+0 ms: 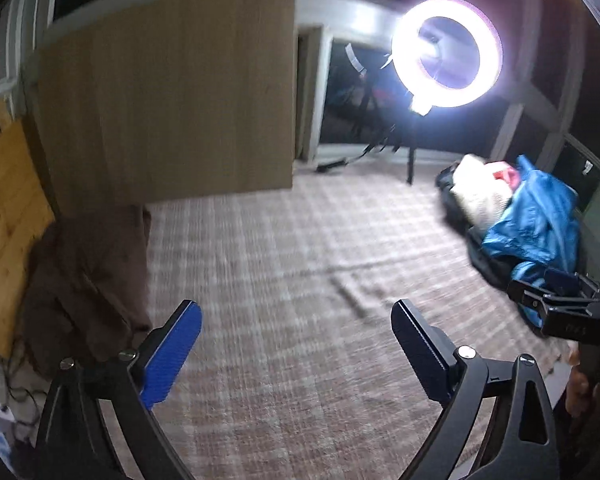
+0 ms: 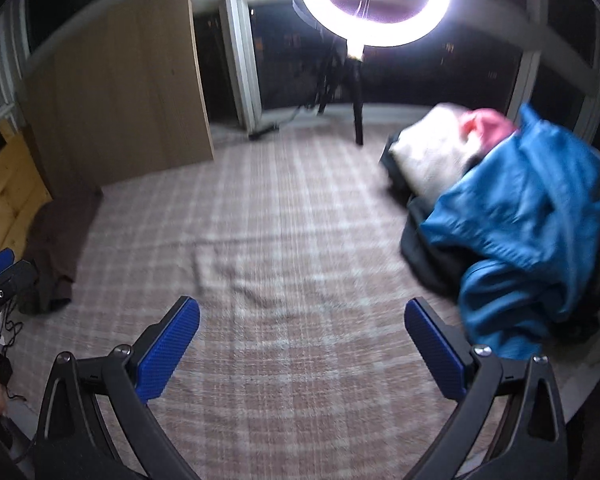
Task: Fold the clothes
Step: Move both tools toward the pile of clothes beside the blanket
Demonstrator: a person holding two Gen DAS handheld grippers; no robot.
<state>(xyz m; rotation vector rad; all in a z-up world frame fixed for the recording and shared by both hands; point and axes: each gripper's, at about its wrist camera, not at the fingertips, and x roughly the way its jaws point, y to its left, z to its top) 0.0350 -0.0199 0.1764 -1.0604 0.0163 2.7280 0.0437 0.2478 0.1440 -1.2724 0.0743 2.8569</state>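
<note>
Both hands empty: my left gripper (image 1: 296,328) and right gripper (image 2: 302,326) spread wide over the plaid blanket (image 2: 280,240). Clothes pile (image 2: 512,216), right of frame, blue jacket (image 1: 540,220) topmost. Risk: snagging several garments together.

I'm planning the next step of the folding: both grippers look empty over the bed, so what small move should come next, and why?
Probably swing the right gripper toward the blue garment on top of the pile to pick it up. Both it and the left gripper are open with nothing between the pads, the plaid blanket before them holds no garment, and the pile lies on the right side.
</note>
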